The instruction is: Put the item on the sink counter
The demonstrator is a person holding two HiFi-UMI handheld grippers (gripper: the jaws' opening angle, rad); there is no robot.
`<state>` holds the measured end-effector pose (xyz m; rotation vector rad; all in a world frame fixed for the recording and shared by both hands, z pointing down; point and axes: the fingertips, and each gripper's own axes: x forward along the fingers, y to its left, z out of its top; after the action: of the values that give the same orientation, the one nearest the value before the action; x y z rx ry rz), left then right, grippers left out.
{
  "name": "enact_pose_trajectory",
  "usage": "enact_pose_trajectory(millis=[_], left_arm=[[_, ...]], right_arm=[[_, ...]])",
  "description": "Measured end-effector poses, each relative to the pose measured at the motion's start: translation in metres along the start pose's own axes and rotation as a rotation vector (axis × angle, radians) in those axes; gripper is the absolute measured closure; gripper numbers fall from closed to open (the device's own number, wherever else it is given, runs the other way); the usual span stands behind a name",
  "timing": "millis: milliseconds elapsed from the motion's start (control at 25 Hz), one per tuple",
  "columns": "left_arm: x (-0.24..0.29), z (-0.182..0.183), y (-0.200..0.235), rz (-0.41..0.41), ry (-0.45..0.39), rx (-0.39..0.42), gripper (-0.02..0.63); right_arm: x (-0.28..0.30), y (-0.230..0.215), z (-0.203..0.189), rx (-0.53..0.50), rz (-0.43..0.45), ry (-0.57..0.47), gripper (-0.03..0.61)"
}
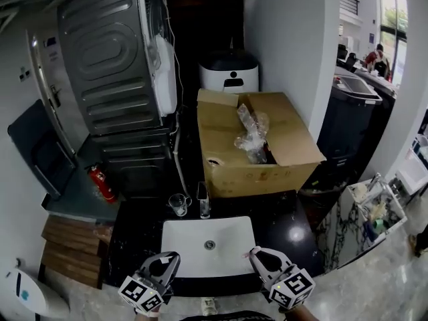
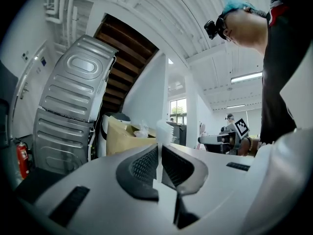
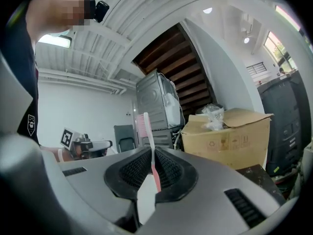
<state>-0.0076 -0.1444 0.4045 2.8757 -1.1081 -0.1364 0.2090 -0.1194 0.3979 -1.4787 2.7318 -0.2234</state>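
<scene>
My left gripper is shut on a white toothbrush whose pale bristled head stands up past the pads. A pink toothbrush is pinched upright between the pads of my right gripper, which is shut on it. In the head view both grippers hang at the near edge of the white sink basin, the left gripper at its left corner and the right gripper at its right corner. The dark sink counter lies around the basin.
A glass cup and a faucet stand behind the basin. An open cardboard box with crumpled plastic sits at the back of the counter. A grey washing machine and a red fire extinguisher are to the left.
</scene>
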Motion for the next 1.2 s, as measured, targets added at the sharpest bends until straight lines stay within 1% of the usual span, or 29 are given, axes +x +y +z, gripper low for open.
enact_pose_trajectory(millis=[160,280,360,440,520,680,840,1080,1200], left_arm=[[0.021,0.007,0.045,-0.023,-0.047,-0.02,0.581],[0.034,0.012,0.084,-0.013,-0.068,-0.009,0.581],[0.043,0.017,0.113,0.0,-0.099,-0.002,0.581],[0.055,0.022,0.141,0.004,-0.148,-0.001,0.581],[0.069,0.018,0.165,0.004,-0.172,-0.005,0.581],[0.091,-0.008,0.206,0.018,-0.162,-0.024,0.581],[0.115,-0.04,0.245,0.045,-0.136,-0.025,0.581],[0.141,-0.096,0.28,0.028,-0.041,-0.019,0.581],[0.151,-0.12,0.29,0.026,-0.003,-0.06,0.581]], right_arm=[[0.044,-0.007,0.008,-0.038,-0.006,0.009,0.525],[0.071,-0.012,0.011,-0.025,-0.011,-0.006,0.525],[0.089,-0.011,0.013,-0.014,-0.003,-0.021,0.525],[0.105,-0.013,0.011,-0.03,-0.014,-0.006,0.525],[0.116,-0.016,0.007,-0.058,-0.039,0.031,0.525],[0.134,-0.013,0.002,-0.037,-0.058,0.046,0.525],[0.147,-0.014,-0.016,-0.046,-0.084,0.145,0.525],[0.156,-0.006,-0.028,-0.045,-0.114,0.172,0.525],[0.156,-0.003,-0.033,-0.04,-0.13,0.19,0.525]])
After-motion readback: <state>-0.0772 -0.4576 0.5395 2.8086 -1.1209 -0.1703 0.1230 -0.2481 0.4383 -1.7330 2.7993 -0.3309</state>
